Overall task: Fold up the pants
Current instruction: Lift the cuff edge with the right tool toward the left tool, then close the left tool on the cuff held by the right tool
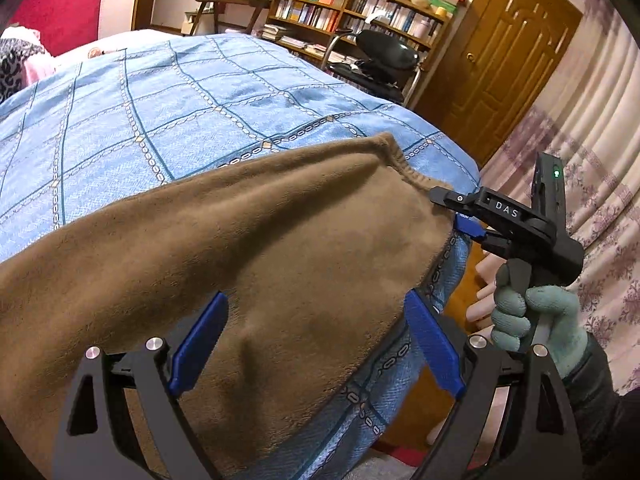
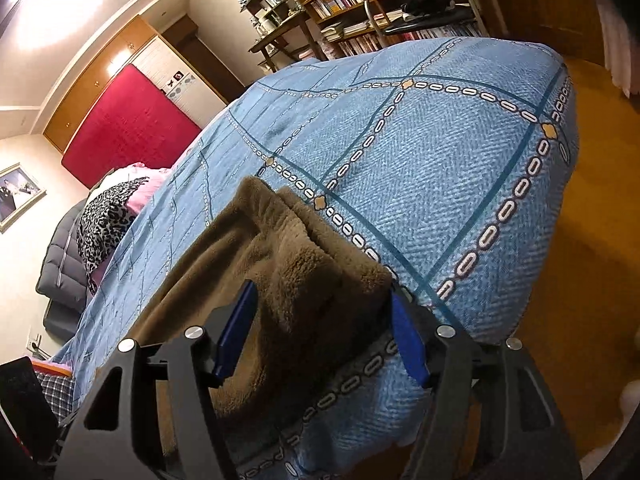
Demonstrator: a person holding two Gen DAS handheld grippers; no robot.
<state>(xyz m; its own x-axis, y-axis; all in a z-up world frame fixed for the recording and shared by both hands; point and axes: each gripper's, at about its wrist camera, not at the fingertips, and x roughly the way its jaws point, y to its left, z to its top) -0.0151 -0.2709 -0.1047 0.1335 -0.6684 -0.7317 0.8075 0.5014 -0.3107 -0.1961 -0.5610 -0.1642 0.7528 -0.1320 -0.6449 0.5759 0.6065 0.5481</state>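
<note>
A home bedroom: a bed under a blue chain-patterned woven bedspread (image 1: 168, 112) fills the centre, a crowded wooden bookshelf (image 1: 344, 12) stands at the top, a panelled wooden door (image 1: 516, 60) upper right, floral curtains (image 1: 600, 184) at right.

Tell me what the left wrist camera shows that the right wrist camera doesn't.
Only the left wrist view shows the right gripper from outside, at the pants' elastic waistband, held by a gloved hand; also a wooden door. Only the right wrist view shows the red headboard, a framed picture and the pants' fleecy lining. Both show the brown pants on the blue bedspread, and the bookshelf.
</note>
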